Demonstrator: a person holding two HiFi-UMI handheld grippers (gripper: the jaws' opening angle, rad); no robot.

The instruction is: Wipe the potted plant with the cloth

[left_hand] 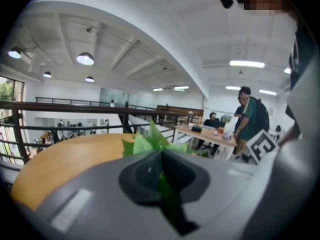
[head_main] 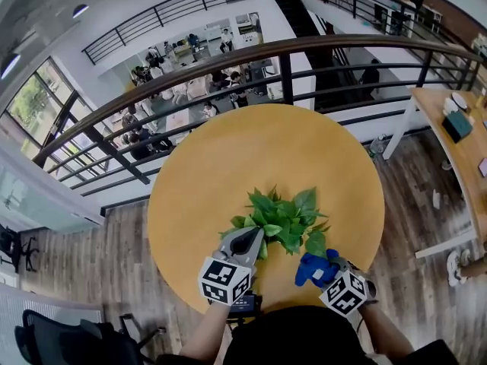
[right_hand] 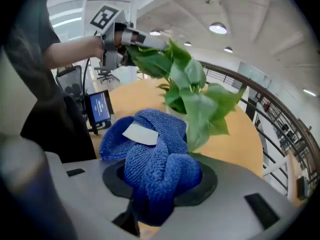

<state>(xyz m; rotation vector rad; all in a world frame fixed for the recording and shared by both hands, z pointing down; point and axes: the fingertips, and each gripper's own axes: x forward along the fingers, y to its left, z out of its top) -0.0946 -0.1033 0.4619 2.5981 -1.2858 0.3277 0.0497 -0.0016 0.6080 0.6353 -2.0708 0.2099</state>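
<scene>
The potted plant (head_main: 283,220), a bunch of bright green leaves, stands on the near half of the round wooden table (head_main: 228,158). My left gripper (head_main: 255,236) reaches the plant's left side and is shut on a leaf (left_hand: 165,186), which shows pinched between its jaws in the left gripper view. My right gripper (head_main: 326,271) sits just right of the plant, shut on a bunched blue cloth (head_main: 314,267). In the right gripper view the cloth (right_hand: 152,156), with its white label, lies right under the leaves (right_hand: 192,96). There the left gripper (right_hand: 147,41) holds a leaf up.
A small screen on a stand (head_main: 245,304) sits at the table's near edge. A dark railing (head_main: 289,67) curves behind the table, with a lower floor full of people beyond. A wooden desk (head_main: 456,143) stands to the right and a black chair (head_main: 68,341) at the lower left.
</scene>
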